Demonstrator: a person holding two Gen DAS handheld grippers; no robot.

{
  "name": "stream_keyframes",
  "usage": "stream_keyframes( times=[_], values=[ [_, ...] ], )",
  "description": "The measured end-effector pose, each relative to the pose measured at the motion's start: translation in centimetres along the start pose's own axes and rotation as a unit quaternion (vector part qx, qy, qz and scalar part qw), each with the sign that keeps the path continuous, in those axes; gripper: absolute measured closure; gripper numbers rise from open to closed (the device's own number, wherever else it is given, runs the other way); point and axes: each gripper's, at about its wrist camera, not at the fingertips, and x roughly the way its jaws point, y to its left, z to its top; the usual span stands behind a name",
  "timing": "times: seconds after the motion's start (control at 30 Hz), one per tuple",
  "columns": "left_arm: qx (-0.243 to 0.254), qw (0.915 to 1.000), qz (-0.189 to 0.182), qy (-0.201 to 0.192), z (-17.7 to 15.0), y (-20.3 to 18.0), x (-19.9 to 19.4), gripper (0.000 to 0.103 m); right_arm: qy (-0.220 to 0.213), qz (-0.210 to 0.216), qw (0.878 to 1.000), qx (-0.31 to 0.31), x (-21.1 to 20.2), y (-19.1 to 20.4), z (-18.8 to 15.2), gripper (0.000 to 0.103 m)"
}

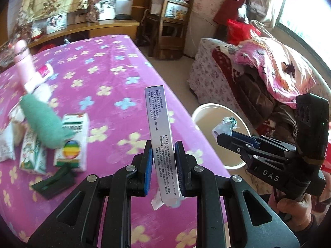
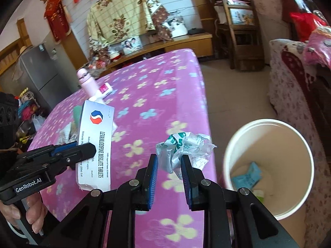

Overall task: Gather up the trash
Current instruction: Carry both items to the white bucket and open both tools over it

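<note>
Clearly, box (image 2: 95, 144) reads "LEVAMLODIPINE BESILATE TABLETS".

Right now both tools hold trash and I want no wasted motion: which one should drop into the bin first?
Probably right. The right tool, shut on the crumpled clear plastic wrapper, is beside the white round bin; the left tool holds the grey cardboard tablet box over the table.
</note>
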Motion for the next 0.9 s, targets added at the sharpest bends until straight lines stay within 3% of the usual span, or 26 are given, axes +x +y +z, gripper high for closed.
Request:
stream_keyframes(
  times=[0.4, 0.9],
  values=[
    [0.03, 0.999, -0.022, 0.023, 2.3, -5.3, 4.8, 0.085, 0.0, -0.041, 0.997, 0.063, -0.8, -7.8, -0.3, 0.081],
    [0.053, 0.997, -0.032, 0.045, 3.8, -9.4, 9.9, 0.085, 0.006, -0.079, 0.993, 0.083, -0.7, -12.1, 0.0, 0.081]
  ],
)
